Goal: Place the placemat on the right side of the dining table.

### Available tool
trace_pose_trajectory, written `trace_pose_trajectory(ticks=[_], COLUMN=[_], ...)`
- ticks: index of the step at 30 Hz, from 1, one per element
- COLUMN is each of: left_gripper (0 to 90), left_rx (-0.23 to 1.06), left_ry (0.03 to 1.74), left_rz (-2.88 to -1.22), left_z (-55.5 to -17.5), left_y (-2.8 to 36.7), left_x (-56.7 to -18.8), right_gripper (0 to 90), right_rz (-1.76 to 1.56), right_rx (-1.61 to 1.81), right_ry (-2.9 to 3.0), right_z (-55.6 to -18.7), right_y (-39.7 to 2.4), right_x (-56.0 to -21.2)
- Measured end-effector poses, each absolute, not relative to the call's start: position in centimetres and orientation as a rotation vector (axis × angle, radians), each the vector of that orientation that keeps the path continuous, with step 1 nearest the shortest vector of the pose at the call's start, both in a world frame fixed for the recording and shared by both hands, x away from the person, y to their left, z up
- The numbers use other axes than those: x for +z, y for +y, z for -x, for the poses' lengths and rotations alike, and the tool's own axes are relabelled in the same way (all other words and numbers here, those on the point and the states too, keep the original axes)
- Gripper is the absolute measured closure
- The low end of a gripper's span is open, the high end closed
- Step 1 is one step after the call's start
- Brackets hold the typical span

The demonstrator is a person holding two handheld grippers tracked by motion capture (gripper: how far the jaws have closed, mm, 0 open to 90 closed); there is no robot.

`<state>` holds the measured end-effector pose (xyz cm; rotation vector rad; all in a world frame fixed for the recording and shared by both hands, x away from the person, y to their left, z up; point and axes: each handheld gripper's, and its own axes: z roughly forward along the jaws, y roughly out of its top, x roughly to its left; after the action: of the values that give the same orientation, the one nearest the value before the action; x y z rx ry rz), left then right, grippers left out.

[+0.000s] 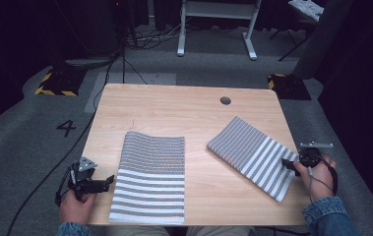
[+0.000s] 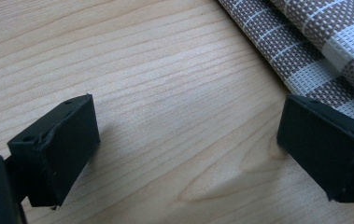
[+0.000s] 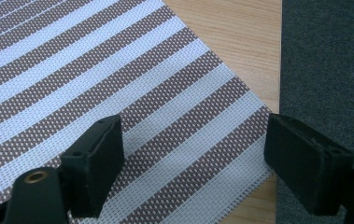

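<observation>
On the wooden table (image 1: 174, 101), two striped woven mats lie apart: one flat mat (image 1: 150, 178) at six o'clock, one angled mat (image 1: 253, 155) at four o'clock. At the table's eight o'clock edge, the left gripper (image 1: 106, 183) has jaws apart over bare wood. The right gripper (image 1: 286, 162) hovers with jaws apart over the angled mat's corner.

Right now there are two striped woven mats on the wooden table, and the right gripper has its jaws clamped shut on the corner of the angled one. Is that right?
Not quite. The right gripper is open: in the right gripper view its jaws stand wide apart above the corner of the angled mat, pressing on nothing. The rest holds: two striped woven mats, the other mat lying straight, on the wooden table.
</observation>
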<state>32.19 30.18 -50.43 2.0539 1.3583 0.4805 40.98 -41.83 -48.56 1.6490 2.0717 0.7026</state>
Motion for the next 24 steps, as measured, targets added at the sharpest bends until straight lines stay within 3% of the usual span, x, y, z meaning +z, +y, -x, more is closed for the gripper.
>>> trace_pose_trajectory(ticks=[3, 7, 9, 13, 17, 18, 22, 23, 24], left_gripper=[5.8, 5.8, 5.8, 5.7, 5.8, 5.7, 5.7, 5.7, 5.7], left_rx=[0.48, 0.482, 0.482, 0.482, 0.483, 0.483, 0.483, 0.483, 0.483], left_ry=[1.358, 1.361, 1.361, 1.361, 1.362, 1.362, 1.363, 1.362, 1.362], left_rz=[-2.054, -2.055, -2.055, -2.055, -2.055, -2.055, -2.055, -2.055, -2.055], left_z=[-32.2, -32.2, -32.2, -32.2, -32.2, -32.2, -32.2, -32.2, -32.2], left_y=[30.2, 30.2, 30.2, 30.2, 30.2, 30.2, 30.2, 30.2, 30.2], left_x=[-50.4, -50.4, -50.4, -50.4, -50.4, -50.4, -50.4, -50.4, -50.4], right_gripper=[21.2, 41.0, 45.9, 46.7, 54.8, 61.4, 61.9, 68.6, 68.6], right_rz=[-1.653, -1.625, -1.608, -1.613, -1.609, -1.599, -1.598, -1.588, -1.588], right_rx=[0.694, 0.687, 0.687, 0.698, 0.703, 0.702, 0.717, 0.725, 0.725], right_ry=[2.074, 2.129, 2.146, 2.138, 2.14, 2.153, 2.153, 2.146, 2.146], right_z=[-41.0, -41.0, -40.9, -40.8, -40.7, -40.6, -40.5, -40.4, -40.4], right_y=[-41.8, -41.2, -41.0, -40.9, -40.7, -40.5, -40.5, -40.5, -40.5], right_x=[-48.5, -48.0, -47.9, -48.0, -47.9, -47.8, -47.9, -47.9, -47.9])
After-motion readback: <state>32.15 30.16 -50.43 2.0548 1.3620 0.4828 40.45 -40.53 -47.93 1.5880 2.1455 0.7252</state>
